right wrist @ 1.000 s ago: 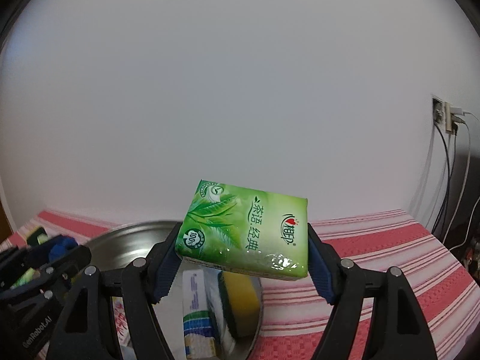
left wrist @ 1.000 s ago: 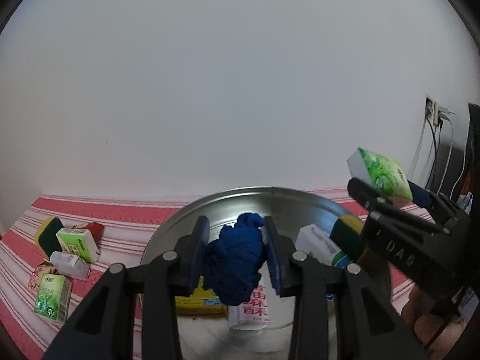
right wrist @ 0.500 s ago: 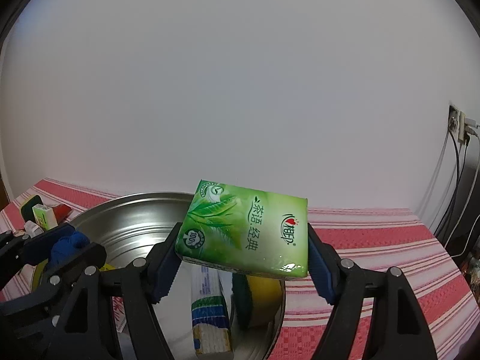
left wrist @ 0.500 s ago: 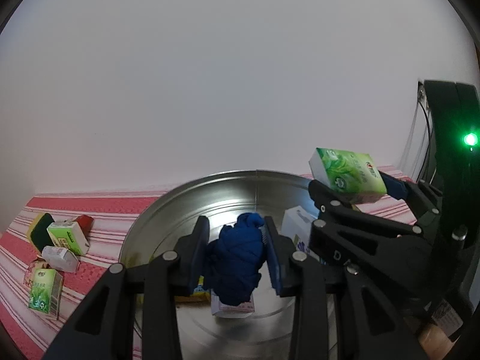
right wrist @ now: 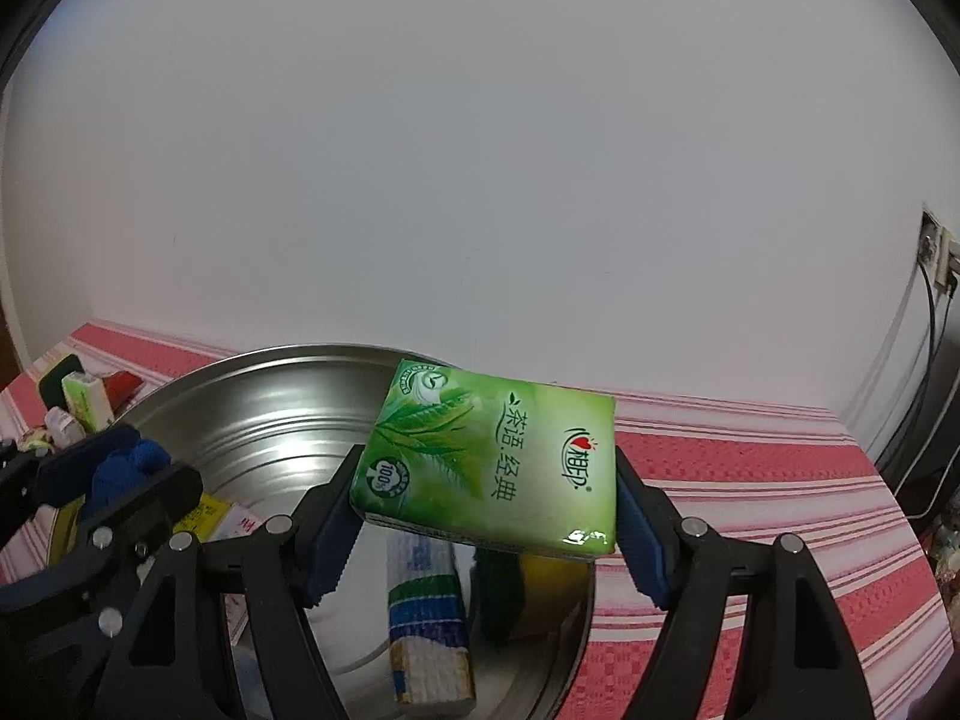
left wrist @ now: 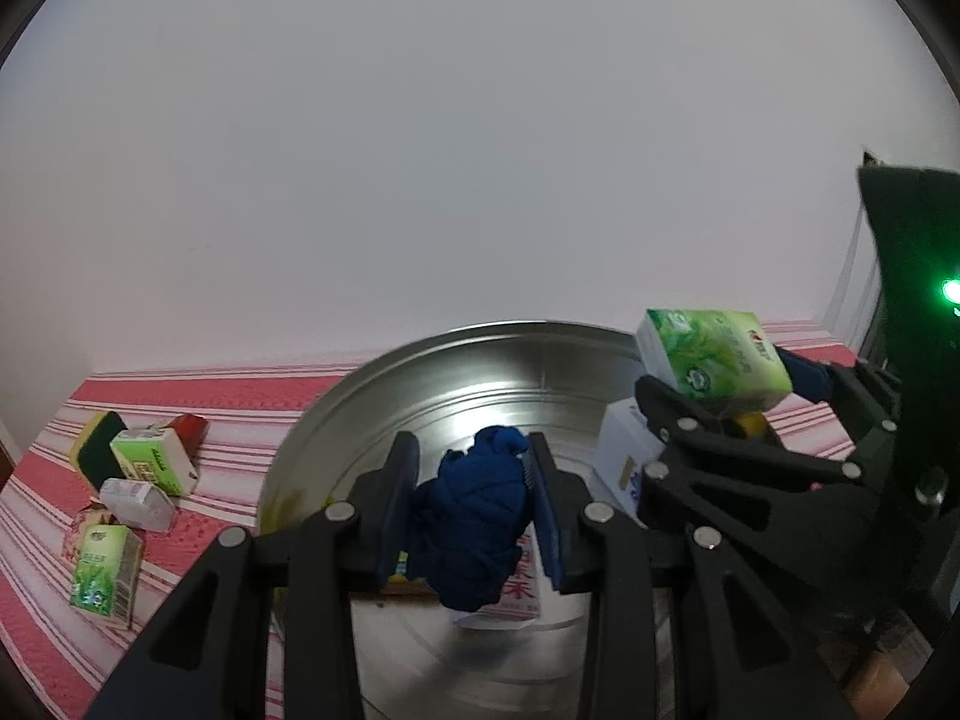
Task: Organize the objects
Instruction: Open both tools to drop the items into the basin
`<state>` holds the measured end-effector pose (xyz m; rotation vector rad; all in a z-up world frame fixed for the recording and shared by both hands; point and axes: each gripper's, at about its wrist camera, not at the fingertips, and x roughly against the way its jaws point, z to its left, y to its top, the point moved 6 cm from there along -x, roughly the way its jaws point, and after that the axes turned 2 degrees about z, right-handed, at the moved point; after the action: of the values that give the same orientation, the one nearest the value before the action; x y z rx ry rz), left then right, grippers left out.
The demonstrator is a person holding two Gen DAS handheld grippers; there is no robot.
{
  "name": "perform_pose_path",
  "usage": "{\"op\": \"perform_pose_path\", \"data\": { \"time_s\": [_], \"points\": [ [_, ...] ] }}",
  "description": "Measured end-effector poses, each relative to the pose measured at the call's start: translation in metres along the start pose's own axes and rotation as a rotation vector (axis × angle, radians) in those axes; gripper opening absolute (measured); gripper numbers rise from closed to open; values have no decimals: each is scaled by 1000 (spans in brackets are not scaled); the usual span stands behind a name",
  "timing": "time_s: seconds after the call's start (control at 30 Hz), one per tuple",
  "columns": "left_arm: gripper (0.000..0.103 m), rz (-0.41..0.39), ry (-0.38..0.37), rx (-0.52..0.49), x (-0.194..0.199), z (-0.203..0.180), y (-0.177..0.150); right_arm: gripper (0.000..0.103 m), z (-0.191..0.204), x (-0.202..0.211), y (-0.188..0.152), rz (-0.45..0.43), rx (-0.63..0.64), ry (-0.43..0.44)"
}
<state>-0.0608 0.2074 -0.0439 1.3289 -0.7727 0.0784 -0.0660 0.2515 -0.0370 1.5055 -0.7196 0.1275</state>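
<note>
My left gripper (left wrist: 474, 510) is shut on a dark blue bundled cloth (left wrist: 474, 516), held above the inside of a large steel basin (left wrist: 480, 360). My right gripper (right wrist: 486, 516) is shut on a green tissue pack (right wrist: 489, 456), held flat over the basin's (right wrist: 270, 396) right side. In the left wrist view that pack (left wrist: 714, 360) and the right gripper (left wrist: 720, 384) sit at the right over the basin rim. Inside the basin lie a blue-and-white pack (right wrist: 429, 618), a yellow-green sponge (right wrist: 534, 588) and a red-lettered packet (left wrist: 522, 588).
Loose items lie on the red striped cloth (left wrist: 228, 396) left of the basin: a sponge (left wrist: 96, 444), a green box (left wrist: 153, 462), a white packet (left wrist: 135, 501), a green tissue pack (left wrist: 105, 573). A wall socket with cables (right wrist: 936, 252) is at the right.
The right gripper with the green pack has moved left and down, further over the basin. The left gripper has stayed over the basin with the blue cloth.
</note>
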Motion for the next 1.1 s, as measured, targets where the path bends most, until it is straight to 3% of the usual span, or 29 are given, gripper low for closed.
{"op": "perform_pose_path", "data": {
  "time_s": [0.33, 0.4, 0.43, 0.57, 0.67, 1.1],
  "points": [
    [38, 8, 16, 40, 0, 10, 1, 78, 42, -22, -6, 18, 67, 3],
    [54, 17, 12, 60, 0, 13, 2, 79, 8, 15, -4, 30, 74, -13],
    [60, 19, 15, 68, 0, 14, 2, 81, 9, 16, -5, 37, 73, -30],
    [103, -15, 14, 118, 9, 24, 7, 88, 2, 18, -8, 34, -5, -23],
    [102, -60, -3, 161, 18, 29, 12, 89, -6, 27, -5, 3, -103, 37],
    [102, -54, 27, 172, 19, 38, 14, 91, -52, 55, 6, -175, -444, 169]
  ]
}}
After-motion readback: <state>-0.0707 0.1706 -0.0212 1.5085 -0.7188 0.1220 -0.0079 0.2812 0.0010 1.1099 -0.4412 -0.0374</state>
